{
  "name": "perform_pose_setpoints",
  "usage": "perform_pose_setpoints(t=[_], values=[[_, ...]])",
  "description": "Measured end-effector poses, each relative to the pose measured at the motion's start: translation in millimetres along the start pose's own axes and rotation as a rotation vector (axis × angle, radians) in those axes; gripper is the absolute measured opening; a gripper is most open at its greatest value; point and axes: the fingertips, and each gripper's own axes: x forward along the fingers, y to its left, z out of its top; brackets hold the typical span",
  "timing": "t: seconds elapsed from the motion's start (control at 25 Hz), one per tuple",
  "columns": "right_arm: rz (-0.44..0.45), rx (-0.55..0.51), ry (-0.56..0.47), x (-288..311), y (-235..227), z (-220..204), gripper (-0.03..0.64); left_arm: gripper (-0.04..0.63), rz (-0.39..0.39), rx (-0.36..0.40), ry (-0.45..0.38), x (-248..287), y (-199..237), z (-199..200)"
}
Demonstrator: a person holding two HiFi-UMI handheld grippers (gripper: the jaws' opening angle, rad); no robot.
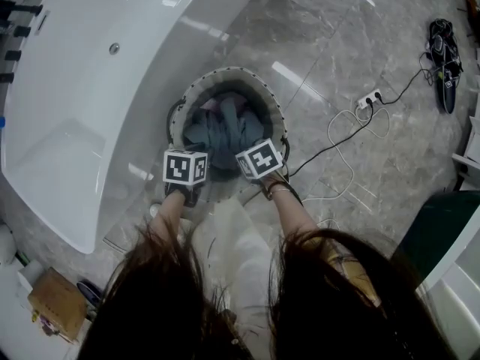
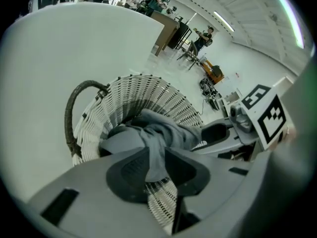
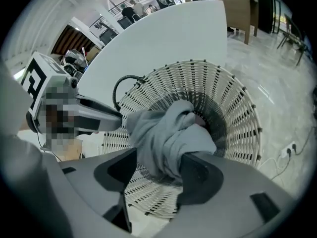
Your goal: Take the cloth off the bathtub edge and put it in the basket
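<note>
A grey cloth [image 1: 217, 130] lies bunched in the round wicker basket [image 1: 225, 72], which stands on the marble floor beside the white bathtub [image 1: 97, 73]. Both grippers hang over the basket's near rim. My left gripper [image 2: 157, 167] is shut on a narrow fold of the cloth [image 2: 158, 133], pinched between its pads above the basket [image 2: 148, 90]. My right gripper [image 3: 158, 170] stands wider, with a thick bunch of the cloth [image 3: 168, 133] loose between its jaws and resting against the right pad, over the basket [image 3: 228, 108]. In the head view the marker cubes hide both sets of jaws.
The bathtub wall rises close behind the basket. A white power strip [image 1: 369, 100] with trailing cables lies on the floor to the right, and a dark bundle [image 1: 444, 58] farther right. A cardboard box [image 1: 58, 300] sits at the lower left.
</note>
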Motion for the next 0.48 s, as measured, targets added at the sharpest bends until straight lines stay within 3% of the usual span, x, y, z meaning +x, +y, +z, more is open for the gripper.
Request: perform_pose_setpoints(t=[0.48], values=[[-0.009,0.011,-0.035,-8.9,7.0,-3.2,0.26,0.101,-0.023,0.049,-0.027,-3.7,-18.5,-5.7]])
